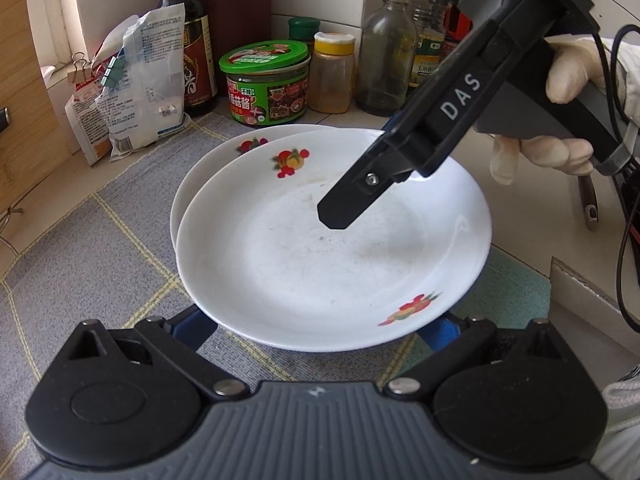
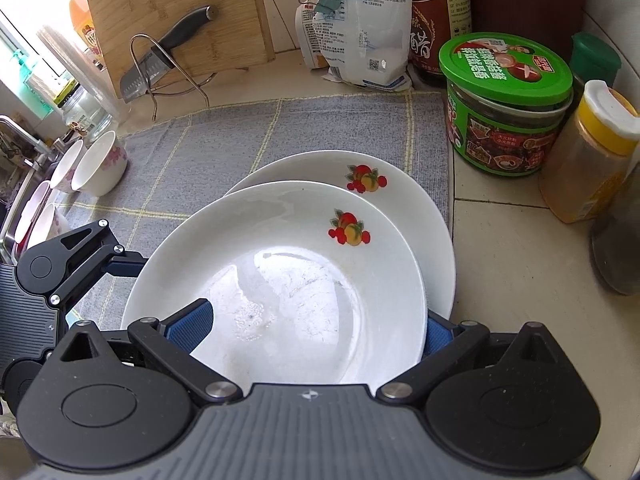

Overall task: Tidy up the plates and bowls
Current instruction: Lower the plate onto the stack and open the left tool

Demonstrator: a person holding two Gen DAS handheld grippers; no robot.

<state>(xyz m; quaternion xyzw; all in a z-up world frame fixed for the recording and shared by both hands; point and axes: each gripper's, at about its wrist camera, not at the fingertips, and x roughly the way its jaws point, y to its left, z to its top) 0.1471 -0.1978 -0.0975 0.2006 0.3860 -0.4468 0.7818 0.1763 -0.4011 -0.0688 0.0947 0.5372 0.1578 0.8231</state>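
Observation:
Two white plates with fruit decals lie on a grey mat (image 2: 240,136). The upper plate (image 1: 332,264) (image 2: 288,272) sits offset toward me on the lower plate (image 1: 224,152) (image 2: 320,168). My right gripper (image 2: 314,328) (image 1: 360,176) is open and straddles the upper plate's rim, one finger over the inside and the other behind the edge. My left gripper (image 1: 316,332) (image 2: 120,264) is open at the opposite rim, with its fingertips hidden under the plate. Several white bowls with pink flowers (image 2: 100,164) lie tipped at the mat's left end.
Along the wall stand a green-lidded jar (image 2: 504,104), a yellow-capped spice jar (image 2: 588,152), a dark sauce bottle (image 1: 192,52), a glass bottle (image 1: 386,48) and clipped bags (image 1: 136,88). A knife in a wire rack (image 2: 160,60) leans on a wooden board. A sink edge (image 2: 16,200) is at the left.

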